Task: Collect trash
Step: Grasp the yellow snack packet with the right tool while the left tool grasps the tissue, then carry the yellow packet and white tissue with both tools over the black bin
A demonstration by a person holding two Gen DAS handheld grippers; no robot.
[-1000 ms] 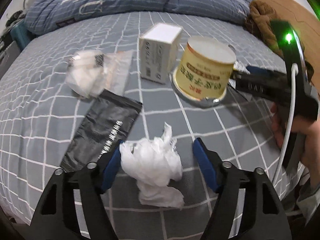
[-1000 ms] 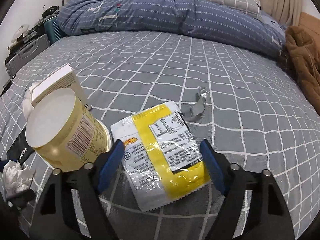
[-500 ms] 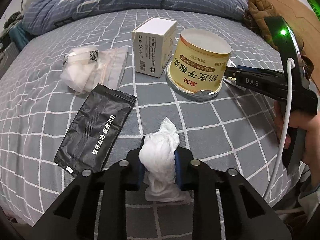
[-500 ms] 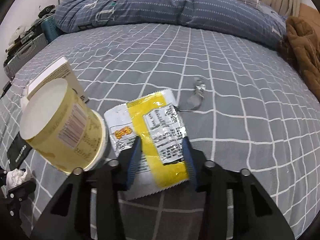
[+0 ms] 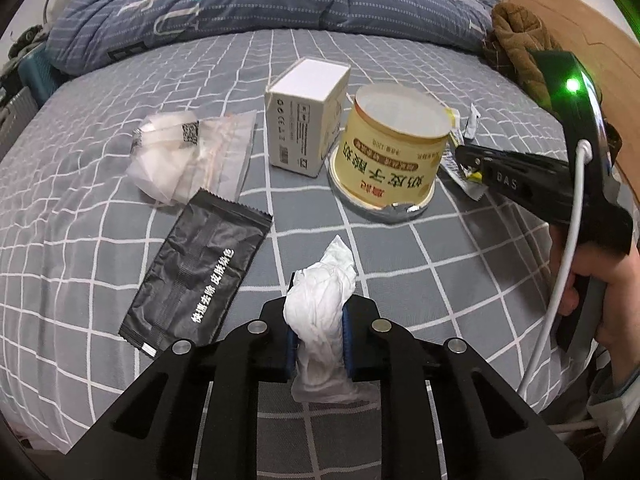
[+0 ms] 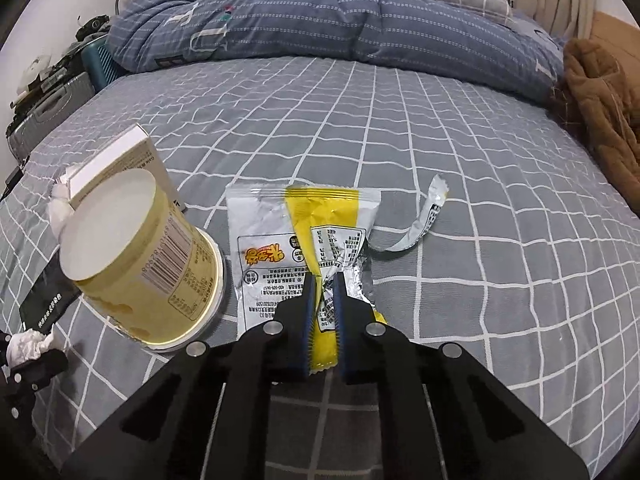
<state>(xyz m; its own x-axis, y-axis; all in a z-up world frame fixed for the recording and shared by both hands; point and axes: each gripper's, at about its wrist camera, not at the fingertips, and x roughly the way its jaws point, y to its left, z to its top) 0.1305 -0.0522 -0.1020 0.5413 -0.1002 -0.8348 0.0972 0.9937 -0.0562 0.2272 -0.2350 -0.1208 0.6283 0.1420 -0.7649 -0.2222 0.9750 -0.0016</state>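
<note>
The left gripper (image 5: 319,336) pinched a crumpled white tissue (image 5: 320,300) on the grey checked bedspread (image 5: 400,52); the right gripper (image 6: 323,320) clamped a creased yellow-and-silver snack wrapper (image 6: 296,248) lying there.

We note a bed with a grey, white-checked sheet (image 5: 460,280). On it lie a black foil sachet (image 5: 196,276), clear plastic bags (image 5: 192,156), a white cardboard box (image 5: 304,116), an upturned yellow paper tub (image 5: 388,152), a torn foil strip (image 6: 424,216), a rumpled blue quilt (image 6: 320,20) and a brown fleece garment (image 6: 600,100).

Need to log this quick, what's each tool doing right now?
Left tool: closed on the crumpled tissue.
Right tool: closed on the yellow snack wrapper.
</note>
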